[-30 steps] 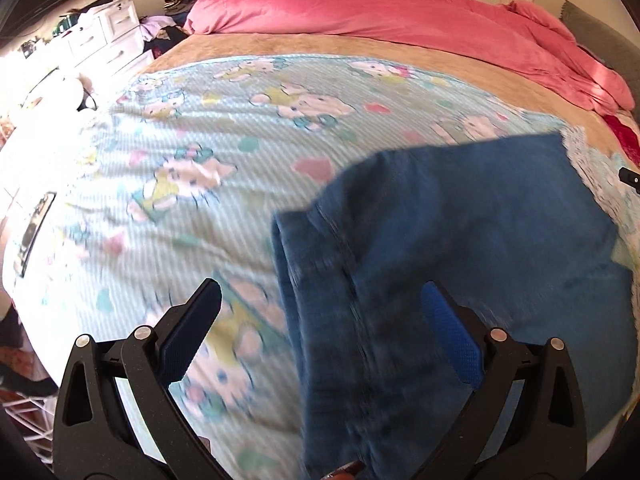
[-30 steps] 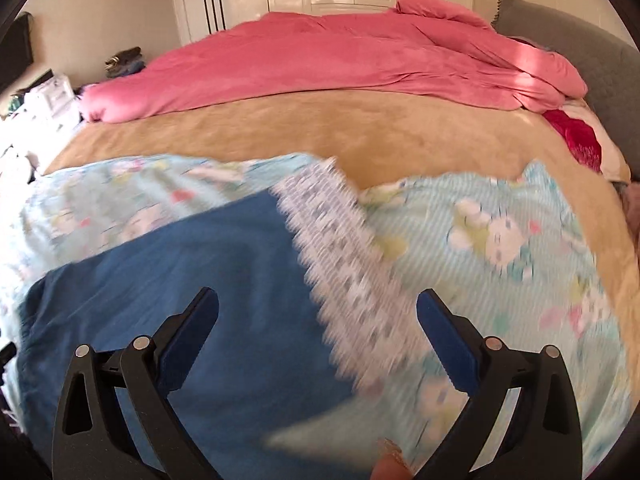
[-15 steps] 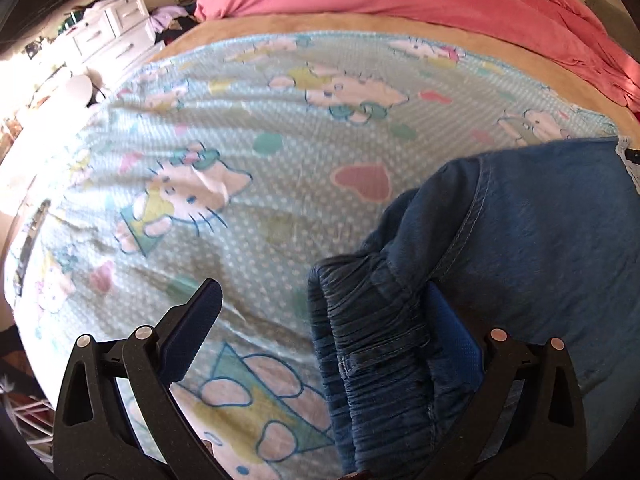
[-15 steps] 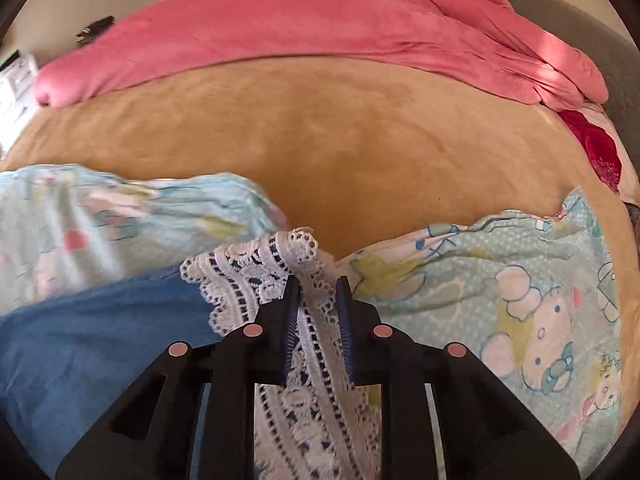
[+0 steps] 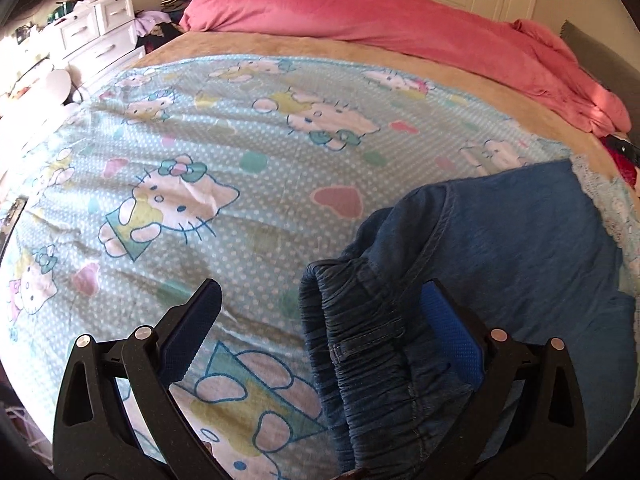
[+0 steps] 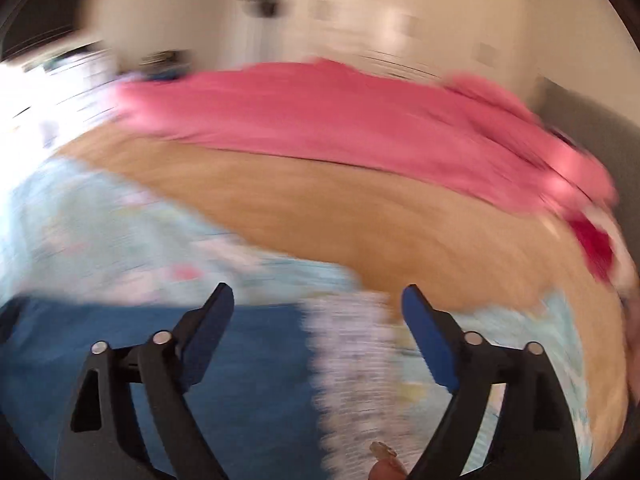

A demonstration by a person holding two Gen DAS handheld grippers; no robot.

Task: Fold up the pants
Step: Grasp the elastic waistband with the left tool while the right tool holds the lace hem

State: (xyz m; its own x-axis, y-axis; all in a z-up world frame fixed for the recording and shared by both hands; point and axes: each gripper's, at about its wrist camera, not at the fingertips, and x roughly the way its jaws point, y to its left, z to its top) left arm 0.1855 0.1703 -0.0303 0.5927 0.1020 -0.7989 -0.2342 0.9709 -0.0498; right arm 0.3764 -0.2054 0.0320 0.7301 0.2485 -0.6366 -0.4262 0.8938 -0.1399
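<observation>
Left wrist view. Left gripper point(image 5: 320, 312) spread wide, gripping nothing; spread unchanged from half a second ago. Blue denim pants point(image 5: 516, 264) lie at the right of the cartoon-cat sheet point(image 5: 192, 168), the gathered elastic waistband point(image 5: 360, 344) bunched between the fingers. The right pad point(image 5: 448, 332) sits just beside or against the cloth; cannot tell which. White lace trim point(image 5: 604, 204) runs along the far right edge of the pants. Camera has pulled back a little: pink duvet point(image 5: 400, 28) and white drawers point(image 5: 104, 24) show more fully than before.

Right wrist view. Heavily motion-blurred. Right gripper point(image 6: 316, 320) now wide apart and empty; half a second ago it was pinched nearly shut over the lace trim point(image 6: 352, 364). Trim lies below, between the fingers; pants point(image 6: 248, 376) spread at lower left. Tan blanket point(image 6: 320, 208) and pink duvet point(image 6: 340, 108) beyond. More of the room is in sight than before, so the view sits higher or farther back.
</observation>
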